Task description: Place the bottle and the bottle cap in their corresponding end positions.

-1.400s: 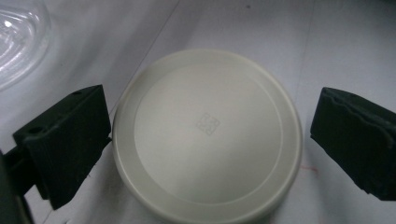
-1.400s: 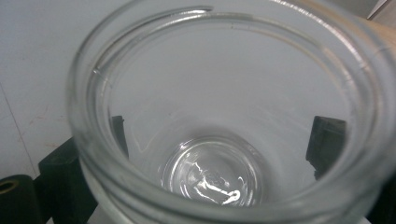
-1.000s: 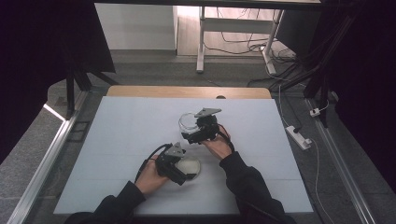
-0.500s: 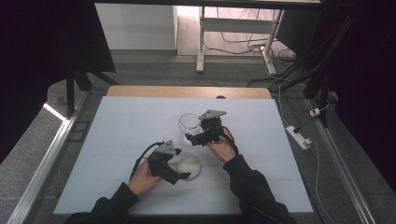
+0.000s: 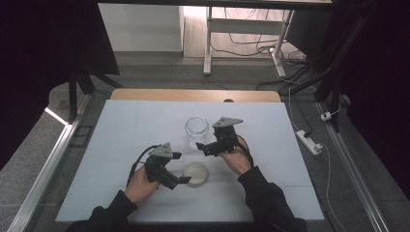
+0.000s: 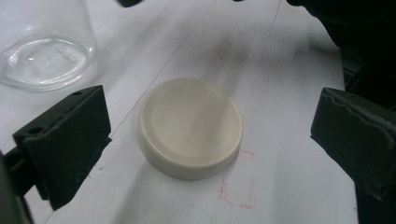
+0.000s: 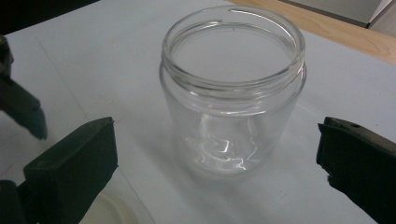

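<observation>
A clear glass jar (image 5: 197,129) stands upright and lidless near the table's middle. Its cream round lid (image 5: 196,174) lies flat on the white table top (image 5: 121,130), nearer the person. My left gripper (image 5: 181,167) is open just left of the lid. In the left gripper view the lid (image 6: 190,126) rests between the wide-apart jaws of that gripper (image 6: 217,109), touching neither, and the jar (image 6: 44,51) is at top left. My right gripper (image 5: 203,147) is open just right of the jar. In the right gripper view the jar (image 7: 231,93) stands ahead of this gripper (image 7: 218,129), apart from both jaws.
A faint red rectangle (image 6: 239,179) is drawn on the table top beside the lid. A wooden strip (image 5: 193,95) runs along the table's far edge. A metal rail (image 5: 43,179) borders the left side, and cables and a power strip (image 5: 309,141) lie on the floor to the right.
My left gripper has drawn back to the left, off the lid. The right gripper has shifted right, away from the jar, which now shows in full.
</observation>
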### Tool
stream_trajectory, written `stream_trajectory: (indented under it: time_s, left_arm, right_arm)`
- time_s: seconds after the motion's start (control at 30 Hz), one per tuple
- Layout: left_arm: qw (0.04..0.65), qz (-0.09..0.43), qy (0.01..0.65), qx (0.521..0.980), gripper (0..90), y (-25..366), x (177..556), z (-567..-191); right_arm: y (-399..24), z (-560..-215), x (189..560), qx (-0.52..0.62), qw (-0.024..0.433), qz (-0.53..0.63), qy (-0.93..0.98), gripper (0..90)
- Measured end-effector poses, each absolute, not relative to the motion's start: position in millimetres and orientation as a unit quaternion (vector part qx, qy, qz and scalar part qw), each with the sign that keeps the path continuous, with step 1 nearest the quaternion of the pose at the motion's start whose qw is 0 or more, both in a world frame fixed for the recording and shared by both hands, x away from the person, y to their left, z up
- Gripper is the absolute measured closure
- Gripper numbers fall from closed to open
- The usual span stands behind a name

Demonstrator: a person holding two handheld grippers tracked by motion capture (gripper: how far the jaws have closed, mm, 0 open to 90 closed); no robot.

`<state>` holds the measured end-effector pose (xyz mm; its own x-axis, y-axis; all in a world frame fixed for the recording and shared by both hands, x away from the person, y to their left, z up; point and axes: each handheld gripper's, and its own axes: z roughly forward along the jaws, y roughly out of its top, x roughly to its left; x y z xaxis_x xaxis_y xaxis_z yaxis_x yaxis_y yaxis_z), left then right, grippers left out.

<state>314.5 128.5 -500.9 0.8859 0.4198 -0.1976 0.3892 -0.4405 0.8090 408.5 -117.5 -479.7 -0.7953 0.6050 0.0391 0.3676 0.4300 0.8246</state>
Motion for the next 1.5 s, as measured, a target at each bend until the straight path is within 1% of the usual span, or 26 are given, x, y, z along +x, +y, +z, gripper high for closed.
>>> stream_trajectory:
  time_s: [0.63, 0.93, 1.5]
  left_arm:
    - [0.490, 0.043, 0.268, 0.828, 0.0, 164, 293, -487]
    - [0.494, 0.058, 0.291, 0.818, 0.0, 187, 280, -484]
    - [0.488, 0.092, 0.330, 0.803, 0.0, 226, 250, -485]
  right_arm:
    - [-142, -467, 359, 0.280, 0.136, 0.458, 0.833, 0.0]
    - [-163, -461, 335, 0.281, 0.146, 0.471, 0.823, 0.0]
    - [-213, -462, 299, 0.316, 0.174, 0.482, 0.798, 0.0]
